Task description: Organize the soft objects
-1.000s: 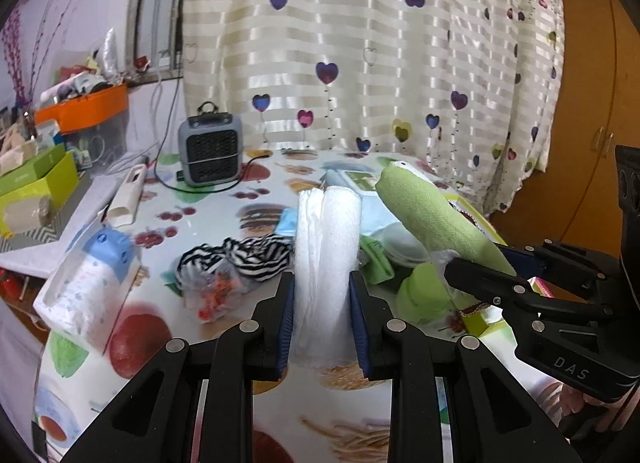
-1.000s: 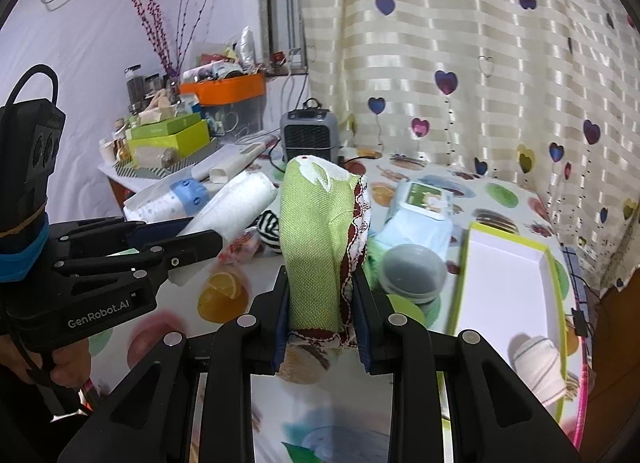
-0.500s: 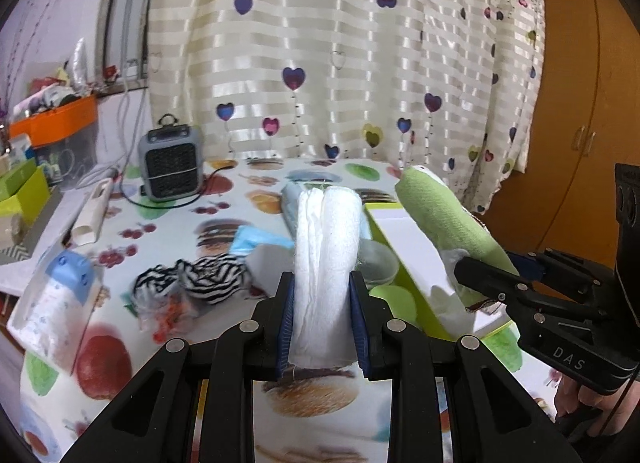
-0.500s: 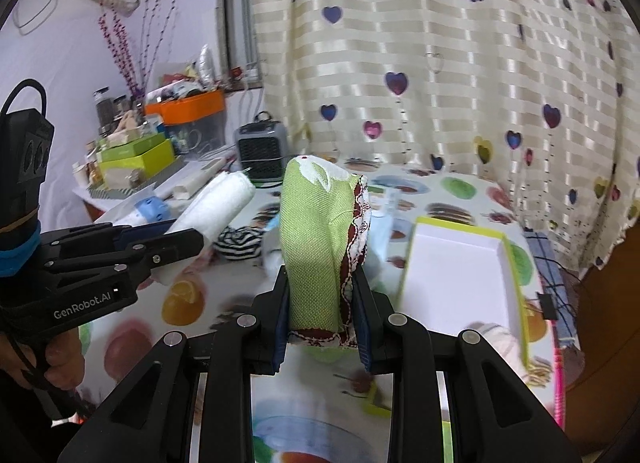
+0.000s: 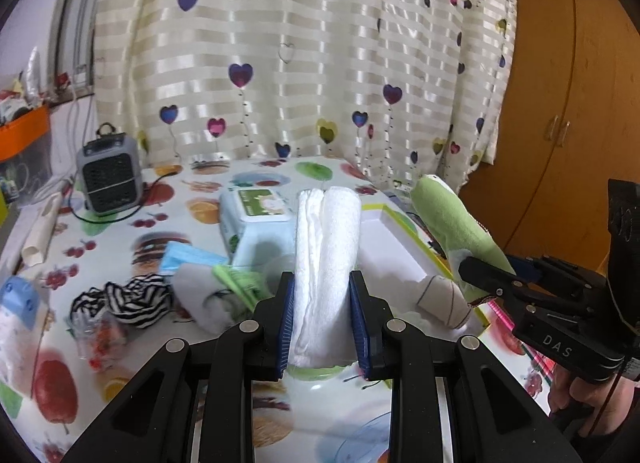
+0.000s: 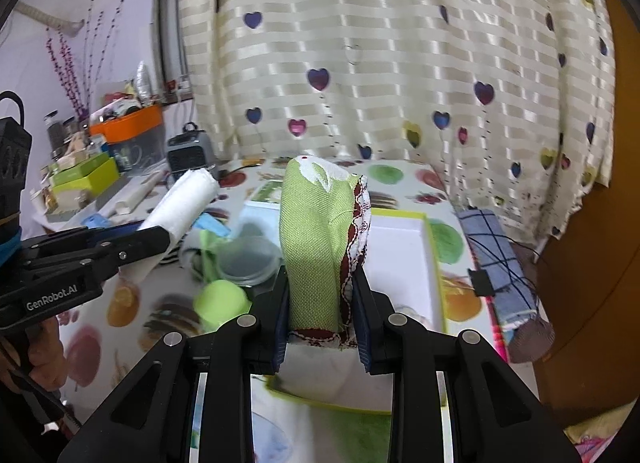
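My left gripper (image 5: 322,319) is shut on a rolled white towel (image 5: 326,259) that stands upright between its blue pads. My right gripper (image 6: 321,315) is shut on a rolled green cloth with a red-and-white trim (image 6: 316,247), also upright. Both rolls hang above the table near a white tray with a lime-green rim (image 5: 394,235) (image 6: 404,259). A rolled white sock (image 5: 440,297) lies in the tray's near end. The left wrist view shows the right gripper (image 5: 496,283) at the right with the green cloth (image 5: 452,219). In the right wrist view the left gripper (image 6: 132,243) holds the white towel (image 6: 180,207) at the left.
On the fruit-print tablecloth lie a wet-wipes pack (image 5: 260,223), a blue face mask (image 5: 188,259), a striped black-and-white cloth (image 5: 132,299), a clear round lid (image 6: 248,259), a lime-green ball (image 6: 220,303) and a grey heater (image 5: 110,175). A blue checked roll (image 6: 496,259) lies right of the tray.
Both grippers have carried their rolls to the right across the table, so the white tray now lies just behind and beneath them. Neither grip has changed.
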`<state>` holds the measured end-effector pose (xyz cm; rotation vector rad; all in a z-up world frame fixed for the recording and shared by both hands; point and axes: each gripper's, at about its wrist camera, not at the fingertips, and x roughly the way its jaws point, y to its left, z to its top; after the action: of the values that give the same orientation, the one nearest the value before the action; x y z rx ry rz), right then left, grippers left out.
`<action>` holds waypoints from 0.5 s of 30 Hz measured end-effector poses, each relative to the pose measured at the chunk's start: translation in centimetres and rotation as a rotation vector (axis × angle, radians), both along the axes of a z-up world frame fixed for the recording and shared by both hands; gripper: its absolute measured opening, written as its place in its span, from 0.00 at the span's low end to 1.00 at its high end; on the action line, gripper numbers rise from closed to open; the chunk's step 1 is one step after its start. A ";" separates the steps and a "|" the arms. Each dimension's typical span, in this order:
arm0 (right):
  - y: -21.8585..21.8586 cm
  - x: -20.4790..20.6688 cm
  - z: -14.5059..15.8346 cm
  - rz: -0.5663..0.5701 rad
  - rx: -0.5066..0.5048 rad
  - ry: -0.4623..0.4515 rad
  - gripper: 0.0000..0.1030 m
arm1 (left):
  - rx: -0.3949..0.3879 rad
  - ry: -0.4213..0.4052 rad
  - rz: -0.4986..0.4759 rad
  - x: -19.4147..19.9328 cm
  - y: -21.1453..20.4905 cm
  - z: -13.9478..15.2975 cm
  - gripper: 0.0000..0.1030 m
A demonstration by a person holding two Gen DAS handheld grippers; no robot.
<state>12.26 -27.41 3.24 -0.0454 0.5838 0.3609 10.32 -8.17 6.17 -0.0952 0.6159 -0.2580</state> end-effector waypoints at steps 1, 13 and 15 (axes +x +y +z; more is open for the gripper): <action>-0.3 0.1 -0.2 -0.007 -0.002 0.005 0.28 | -0.001 0.005 -0.006 0.3 -0.3 -0.2 0.24; -1.5 2.7 -4.1 -0.020 -0.025 0.118 0.28 | -0.003 0.075 -0.064 3.5 -3.4 -2.3 0.24; -1.5 3.3 -4.9 -0.015 -0.027 0.140 0.28 | -0.001 0.081 -0.066 4.0 -3.7 -2.5 0.24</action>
<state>15.53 -28.87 -1.67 -0.0422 0.7274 0.3437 14.36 -11.90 3.66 -0.0869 0.7002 -0.3194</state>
